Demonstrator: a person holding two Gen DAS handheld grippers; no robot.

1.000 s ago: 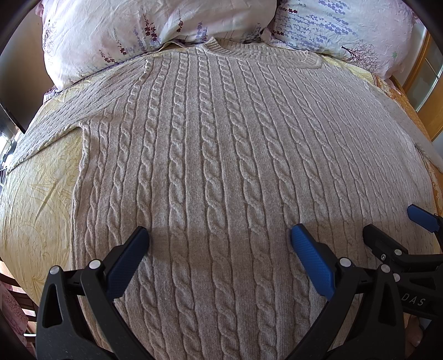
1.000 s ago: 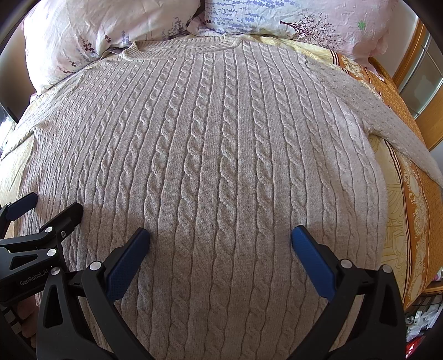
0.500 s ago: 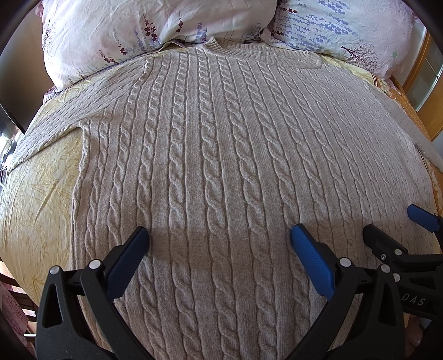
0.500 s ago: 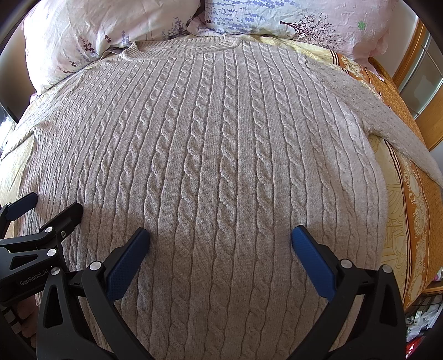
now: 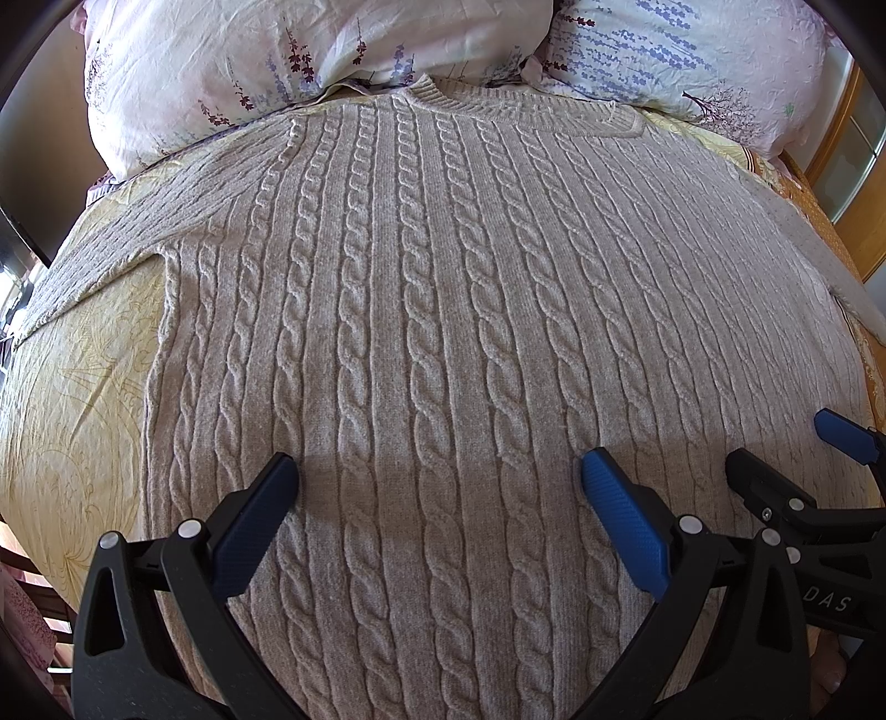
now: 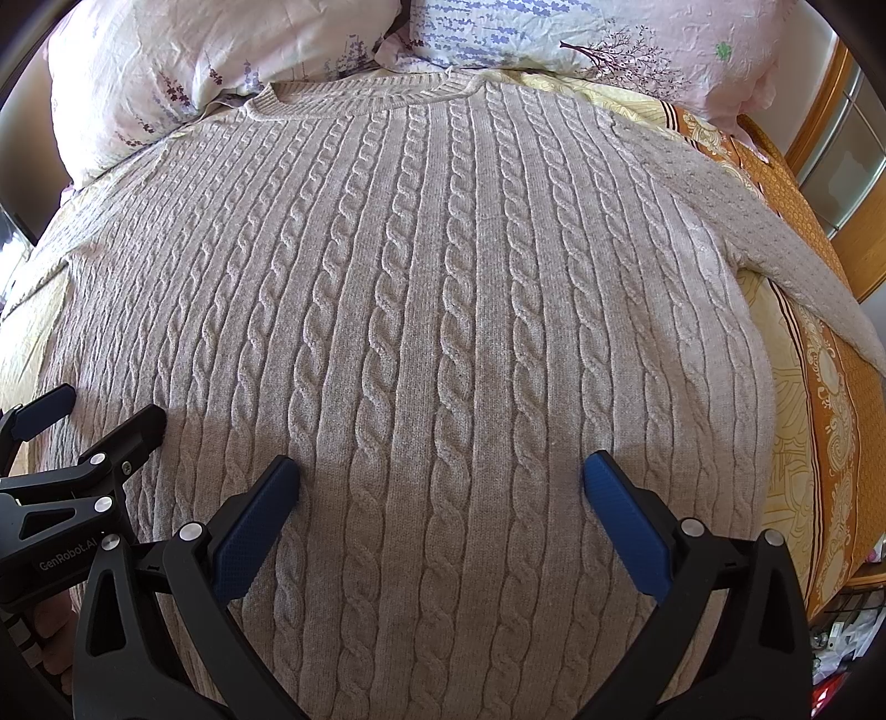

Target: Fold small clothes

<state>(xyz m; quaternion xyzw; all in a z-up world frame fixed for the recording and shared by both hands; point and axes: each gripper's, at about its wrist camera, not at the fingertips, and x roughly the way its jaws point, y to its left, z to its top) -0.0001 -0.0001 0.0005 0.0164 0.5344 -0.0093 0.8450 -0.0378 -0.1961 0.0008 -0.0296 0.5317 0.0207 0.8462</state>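
A beige cable-knit sweater [image 5: 432, 310] lies flat on the bed, neckline toward the pillows and both sleeves spread sideways. My left gripper [image 5: 437, 471] hovers open over its lower body, nothing between the blue pads. The right gripper [image 5: 775, 448] shows at the right edge of the left wrist view, also open. In the right wrist view the same sweater [image 6: 443, 288] fills the frame; my right gripper [image 6: 440, 473] is open above the hem area, and the left gripper [image 6: 105, 410] sits at the lower left. The hem is hidden below both views.
Two floral pillows [image 5: 232, 61] [image 6: 637, 44] lie at the head of the bed. A yellow sheet [image 5: 72, 399] shows left of the sweater, an orange patterned cover [image 6: 830, 432] on the right. A wooden frame with glass [image 6: 836, 144] stands at the far right.
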